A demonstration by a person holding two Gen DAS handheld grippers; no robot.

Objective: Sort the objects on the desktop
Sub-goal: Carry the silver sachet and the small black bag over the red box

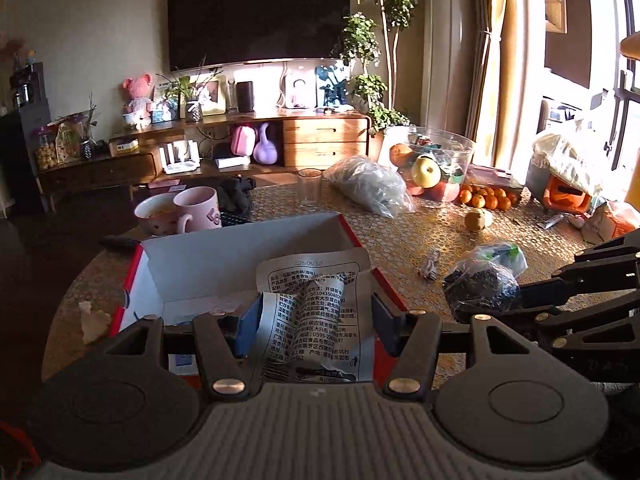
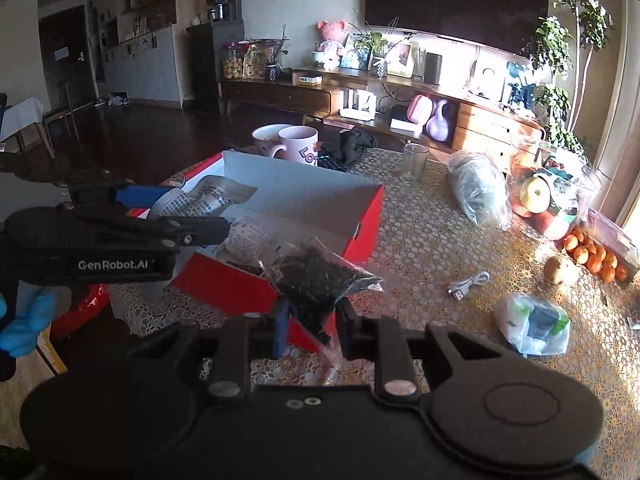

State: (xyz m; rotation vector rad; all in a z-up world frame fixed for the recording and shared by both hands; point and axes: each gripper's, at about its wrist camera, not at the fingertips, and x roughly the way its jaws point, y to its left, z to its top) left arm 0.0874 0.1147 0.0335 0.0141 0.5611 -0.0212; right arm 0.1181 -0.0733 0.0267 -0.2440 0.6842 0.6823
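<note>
A red cardboard box [image 1: 240,256] with a white inside stands open on the table; it also shows in the right wrist view [image 2: 312,196]. My left gripper [image 1: 310,312] is shut on a white printed snack packet [image 1: 316,304] and holds it over the box's near right corner; in the right wrist view the left gripper [image 2: 176,204] and its packet [image 2: 208,196] hang above the box. My right gripper [image 2: 310,320] is shut on a clear bag of dark bits [image 2: 320,280] beside the box's red flap; that bag shows at the right in the left wrist view [image 1: 480,284]. Another packet [image 2: 248,240] lies inside the box.
On the table: a pink mug [image 1: 198,208] and bowl [image 1: 154,212] behind the box, a glass [image 1: 309,188], a grey plastic bag [image 1: 368,184], a clear fruit tub [image 1: 432,164], oranges [image 1: 486,198], a pear [image 1: 476,219], a white cable [image 2: 468,284], a white-green bag [image 2: 536,322].
</note>
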